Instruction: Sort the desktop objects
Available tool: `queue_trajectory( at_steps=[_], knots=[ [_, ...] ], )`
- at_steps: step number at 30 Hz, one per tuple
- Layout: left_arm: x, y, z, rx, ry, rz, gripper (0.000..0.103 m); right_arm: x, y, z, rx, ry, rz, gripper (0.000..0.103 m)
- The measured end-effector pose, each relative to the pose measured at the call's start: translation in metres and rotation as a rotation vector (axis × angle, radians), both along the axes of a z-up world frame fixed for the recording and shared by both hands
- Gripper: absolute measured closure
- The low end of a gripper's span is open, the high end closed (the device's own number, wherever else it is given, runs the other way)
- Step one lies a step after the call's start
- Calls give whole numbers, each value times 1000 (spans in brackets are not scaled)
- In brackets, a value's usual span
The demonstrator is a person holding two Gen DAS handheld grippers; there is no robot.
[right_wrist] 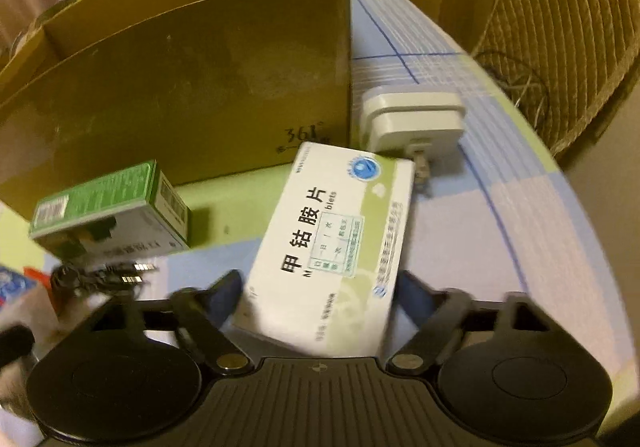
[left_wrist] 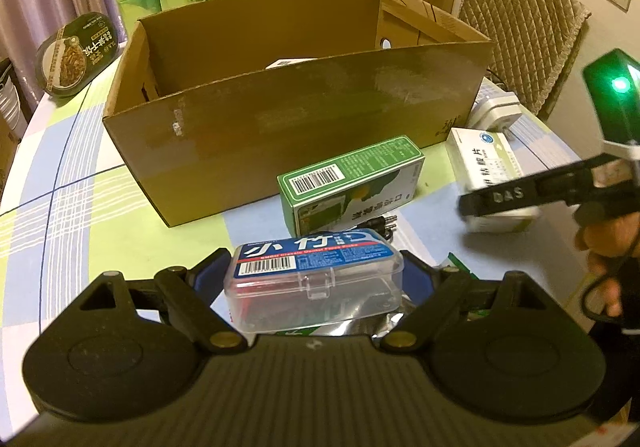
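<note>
My left gripper (left_wrist: 314,271) is shut on a clear plastic floss-pick case (left_wrist: 314,281) with a blue and red label, held just above the table. My right gripper (right_wrist: 320,287) is shut on a white and green medicine box (right_wrist: 336,243), which also shows in the left wrist view (left_wrist: 486,163) with the right gripper's finger across it. A green carton (left_wrist: 352,183) lies in front of the open cardboard box (left_wrist: 280,127); the carton also shows in the right wrist view (right_wrist: 108,207).
A white power adapter (right_wrist: 412,119) sits beside the cardboard box's right corner. A black cable with plugs (right_wrist: 104,275) lies near the green carton. A food bowl (left_wrist: 76,55) stands at the table's far left. A padded chair (left_wrist: 524,35) stands behind the table.
</note>
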State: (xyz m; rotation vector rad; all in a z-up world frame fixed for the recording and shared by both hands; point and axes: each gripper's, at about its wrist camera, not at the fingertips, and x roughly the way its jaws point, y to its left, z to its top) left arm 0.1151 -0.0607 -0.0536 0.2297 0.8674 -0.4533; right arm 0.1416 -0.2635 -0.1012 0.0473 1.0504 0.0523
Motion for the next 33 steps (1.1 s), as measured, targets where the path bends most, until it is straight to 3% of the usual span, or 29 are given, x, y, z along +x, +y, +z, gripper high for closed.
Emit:
queue_trajectory(
  at_steps=[10,16,21,24,27,33],
  knots=[
    [-9,-4,4,-1,-5,-11,17,-34,-18,1,-39,80,209,34],
    [-10,-5,3,7,-3,-6,17,-42,-17,1,-30,62,206,24],
    [-8,-6,2,15,0,-4,17,-35,-13,0,-44,36,227,23],
    [-7,-7,2,19,2,-3,17,-34,-10,-1,-52,27,239,23],
    [-7,-7,1,21,3,-3,17,-34,-8,0,-62,6,247,34],
    [-6,-6,3,28,-1,8,18,-37,-9,5,-63,-12,251,35]
  ],
)
